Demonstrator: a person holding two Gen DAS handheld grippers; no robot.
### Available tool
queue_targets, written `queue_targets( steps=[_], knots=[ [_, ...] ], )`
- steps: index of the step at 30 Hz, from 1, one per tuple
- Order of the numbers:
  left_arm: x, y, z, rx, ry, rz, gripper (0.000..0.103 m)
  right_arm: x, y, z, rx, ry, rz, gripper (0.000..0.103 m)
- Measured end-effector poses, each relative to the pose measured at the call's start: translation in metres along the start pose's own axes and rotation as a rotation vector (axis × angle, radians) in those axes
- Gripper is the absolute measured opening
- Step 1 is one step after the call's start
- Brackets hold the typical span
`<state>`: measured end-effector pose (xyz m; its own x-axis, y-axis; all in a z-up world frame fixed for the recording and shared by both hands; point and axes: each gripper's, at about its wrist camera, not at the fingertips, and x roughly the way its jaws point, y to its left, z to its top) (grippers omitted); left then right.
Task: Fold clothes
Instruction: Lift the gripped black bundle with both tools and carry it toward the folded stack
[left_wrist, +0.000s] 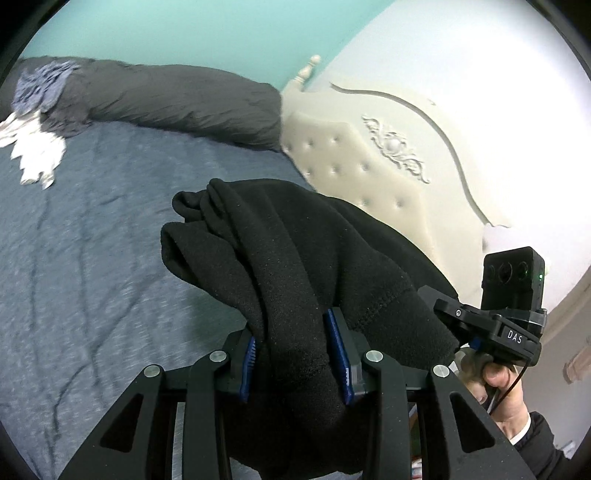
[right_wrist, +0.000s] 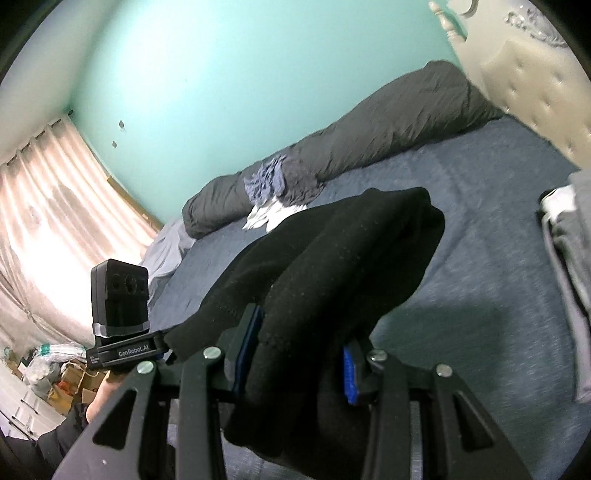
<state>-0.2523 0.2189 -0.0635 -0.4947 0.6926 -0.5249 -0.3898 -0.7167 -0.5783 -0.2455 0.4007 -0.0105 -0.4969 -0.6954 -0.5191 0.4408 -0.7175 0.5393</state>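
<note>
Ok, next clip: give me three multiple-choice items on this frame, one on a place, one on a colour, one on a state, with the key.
1. Where does the rolled dark grey duvet lie?
A. along the teal wall
B. on the floor
C. over the headboard

2. What colour is the held garment?
A. white
B. black
C. red

3. How is the left gripper?
A. wide open, empty
B. out of view
C. shut on the garment

Key: 1 A, it runs along the bed's far edge under the wall; 2 B, the fleece is black; 3 C, cloth sits pinched between its blue pads.
</note>
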Motion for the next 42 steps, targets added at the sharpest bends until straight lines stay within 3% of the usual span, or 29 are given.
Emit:
queue_targets(
  steps=[27, 42],
  knots=[
    [0.195, -0.172, 0.049, 0.073, 0.048, -0.109, 0.036, -0.155, -0.169, 0.073, -0.040, -0.129, -0.113, 0.038],
    [0.282, -0.221, 0.059, 0.087, 0.089, -0.113, 0.036, -0.200, -0.254, 0.091, -0.014, -0.167, -0.166, 0.038]
  ],
)
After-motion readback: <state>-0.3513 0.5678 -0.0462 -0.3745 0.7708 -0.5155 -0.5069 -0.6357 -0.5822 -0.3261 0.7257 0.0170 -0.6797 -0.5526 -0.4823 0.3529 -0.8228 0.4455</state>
